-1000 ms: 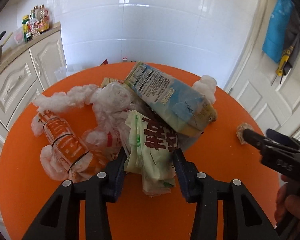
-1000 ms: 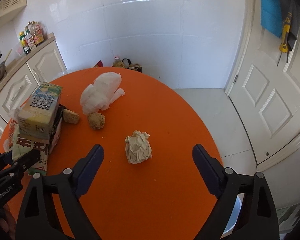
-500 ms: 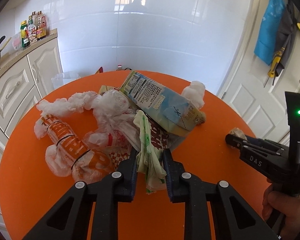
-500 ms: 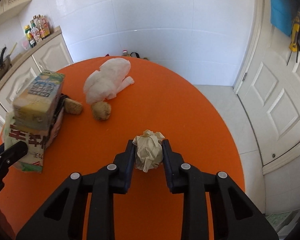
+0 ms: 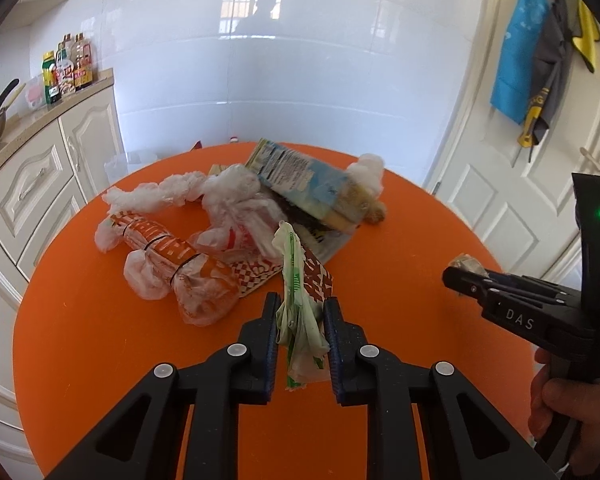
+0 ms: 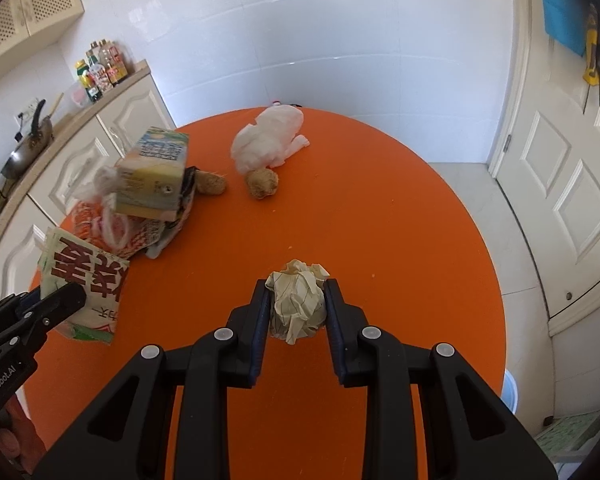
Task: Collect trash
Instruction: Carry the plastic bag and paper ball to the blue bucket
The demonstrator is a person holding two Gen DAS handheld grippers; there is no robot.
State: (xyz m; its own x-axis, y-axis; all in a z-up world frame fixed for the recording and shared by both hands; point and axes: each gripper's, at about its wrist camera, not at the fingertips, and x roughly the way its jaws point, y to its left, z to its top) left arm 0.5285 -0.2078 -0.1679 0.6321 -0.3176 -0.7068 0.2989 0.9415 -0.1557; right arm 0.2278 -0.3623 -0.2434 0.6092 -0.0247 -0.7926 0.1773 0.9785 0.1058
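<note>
My left gripper (image 5: 300,308) is shut on a green and red snack wrapper (image 5: 300,292), lifted off the pile; the wrapper also shows in the right wrist view (image 6: 86,276). My right gripper (image 6: 296,292) is shut on a crumpled paper ball (image 6: 298,306) held above the orange round table (image 6: 380,220). On the table lie a drink carton (image 5: 312,188), an orange-printed plastic bag (image 5: 168,264), white plastic bags (image 5: 228,196), a white bag (image 6: 272,140) and two brown lumps (image 6: 262,184).
White cabinets (image 5: 40,176) with bottles (image 5: 66,68) stand at the left. A white door (image 6: 564,184) is at the right, with a blue cloth (image 5: 516,68) hanging on it. A blue bin rim (image 6: 508,392) shows below the table's right edge.
Both grippers went from open to shut: the left on the snack wrapper, the right on the paper ball. Both then lifted and drew back; the wrapper left the pile.
</note>
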